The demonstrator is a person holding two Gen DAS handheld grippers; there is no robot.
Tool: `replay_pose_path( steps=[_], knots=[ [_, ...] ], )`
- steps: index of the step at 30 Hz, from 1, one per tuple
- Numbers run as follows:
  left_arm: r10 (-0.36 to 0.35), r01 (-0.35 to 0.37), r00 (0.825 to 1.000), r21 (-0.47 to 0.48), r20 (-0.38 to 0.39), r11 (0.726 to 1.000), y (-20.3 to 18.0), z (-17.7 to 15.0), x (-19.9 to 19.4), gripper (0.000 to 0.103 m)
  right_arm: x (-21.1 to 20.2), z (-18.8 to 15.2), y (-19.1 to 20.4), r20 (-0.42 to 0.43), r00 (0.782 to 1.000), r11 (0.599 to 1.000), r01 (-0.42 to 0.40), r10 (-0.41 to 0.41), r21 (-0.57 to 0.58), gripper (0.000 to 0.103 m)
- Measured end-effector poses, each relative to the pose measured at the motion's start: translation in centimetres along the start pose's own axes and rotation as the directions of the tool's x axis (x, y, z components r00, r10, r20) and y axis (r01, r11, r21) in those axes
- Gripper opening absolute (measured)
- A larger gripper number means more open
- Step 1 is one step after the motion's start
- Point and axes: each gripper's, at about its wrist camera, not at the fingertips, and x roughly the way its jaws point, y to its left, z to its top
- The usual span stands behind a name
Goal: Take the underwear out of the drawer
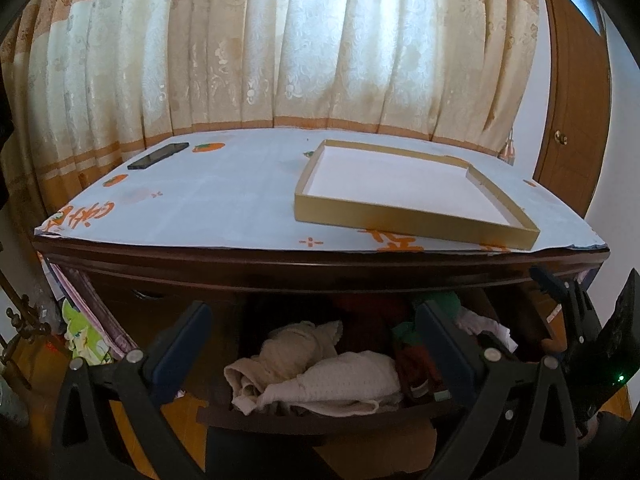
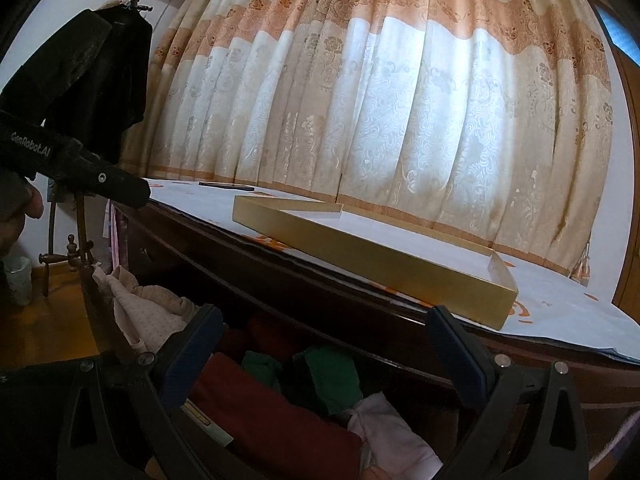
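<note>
The underwear lies loose in the open drawer [image 1: 320, 420] under the dresser top: a cream, dotted knit piece [image 1: 332, 380] bunched at the front on the left-wrist view, with red [image 2: 256, 408], green [image 2: 328, 376] and pale pink [image 2: 384, 432] garments packed beside it, seen more clearly from the right wrist. All of it looks soft, light and limp, so I judge it will sag and drape once lifted, and a neighbouring piece may drag along if folds are tangled; a pinch on a raised fold or thick bunched edge of the cream piece seems the surest hold, rather than a flat stretch of cloth. The left gripper [image 1: 316, 332] hangs just above the cream piece, its 2 blue-padded fingers [image 1: 182, 344] spread wide with nothing between them. The right gripper [image 2: 324, 348] hovers over the red and green garments, its jaws likewise parted and empty. On the dresser's papered top [image 1: 224, 196] sits a shallow gold box lid [image 1: 408, 224] with a white, bare interior, well apart from a dark phone [image 1: 158, 156] near the far left corner. Behind hangs a patterned curtain [image 2: 400, 100], and a dark coat [image 2: 92, 64] hangs at the left in the right wrist view.
</note>
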Motion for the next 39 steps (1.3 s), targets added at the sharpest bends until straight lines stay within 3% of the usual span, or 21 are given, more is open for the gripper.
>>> replay_pose_path(
  steps=[39],
  knots=[
    [0.024, -0.023, 1.000, -0.026, 0.019, 0.999, 1.7, 0.5, -1.1, 0.103, -2.4, -0.1, 0.8, -0.154, 0.986, 0.996, -0.051, 0.061, 0.068, 0.103]
  ],
)
